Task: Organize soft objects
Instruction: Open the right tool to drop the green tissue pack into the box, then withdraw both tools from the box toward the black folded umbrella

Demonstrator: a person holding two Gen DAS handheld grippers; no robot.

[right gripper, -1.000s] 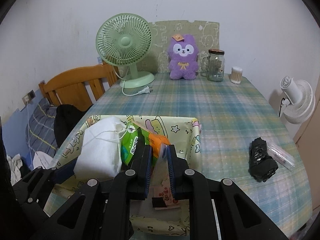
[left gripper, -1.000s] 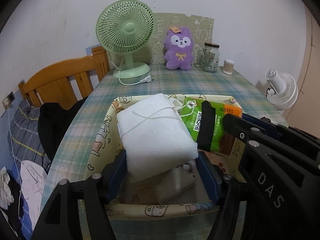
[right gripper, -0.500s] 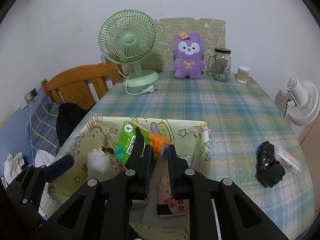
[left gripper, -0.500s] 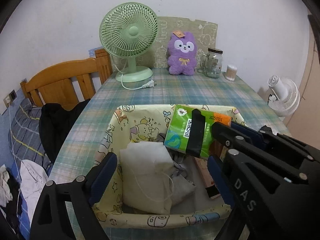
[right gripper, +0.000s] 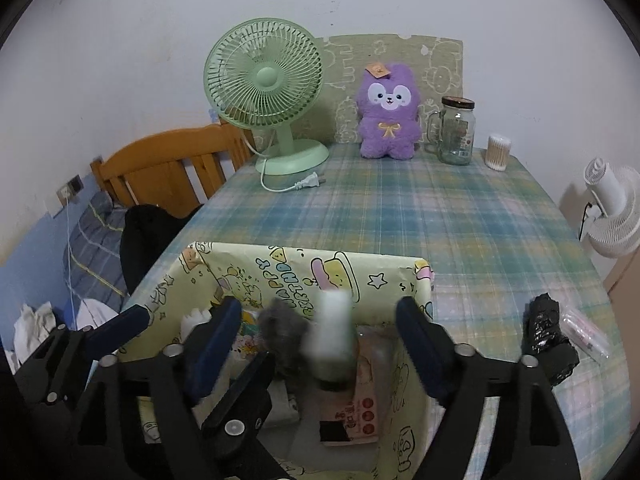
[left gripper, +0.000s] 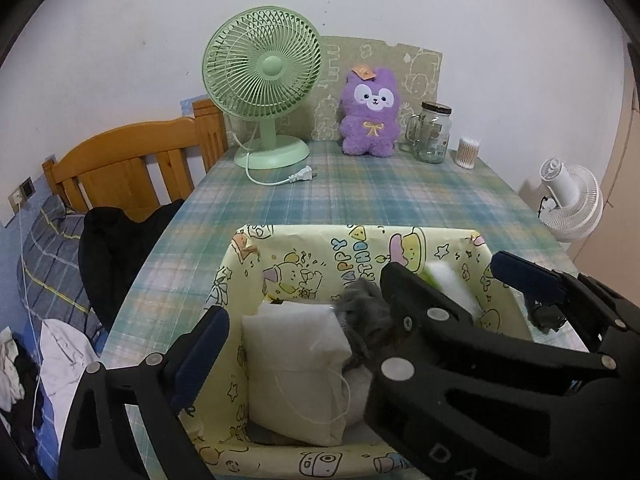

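Observation:
A yellow cartoon-print box point(left gripper: 360, 240) stands at the table's near edge. In it lie a white padded pack point(left gripper: 296, 360) tied with string and a grey fluffy piece point(left gripper: 364, 308). My left gripper point(left gripper: 316, 352) hangs over the white pack, its jaws opening, touching nothing. My right gripper point(right gripper: 320, 336) is over the box beside it, jaws opening wide. A green and white tissue pack point(right gripper: 330, 328), blurred, drops between its fingers, free of the pads. A pink packet point(right gripper: 356, 404) lies on the box floor. A purple plush toy point(right gripper: 388, 116) sits at the far edge.
At the back stand a green fan point(right gripper: 264, 80) with a loose plug, a glass jar point(right gripper: 456, 132) and a cotton swab tub point(right gripper: 498, 152). A black bundle point(right gripper: 548, 344) and a clear packet point(right gripper: 584, 332) lie right of the box. A wooden headboard point(left gripper: 132, 160) stands to the left.
The left gripper let the white pack fall into the box and opened wider. The right gripper went from shut on the tissue pack to open, and the pack is falling.

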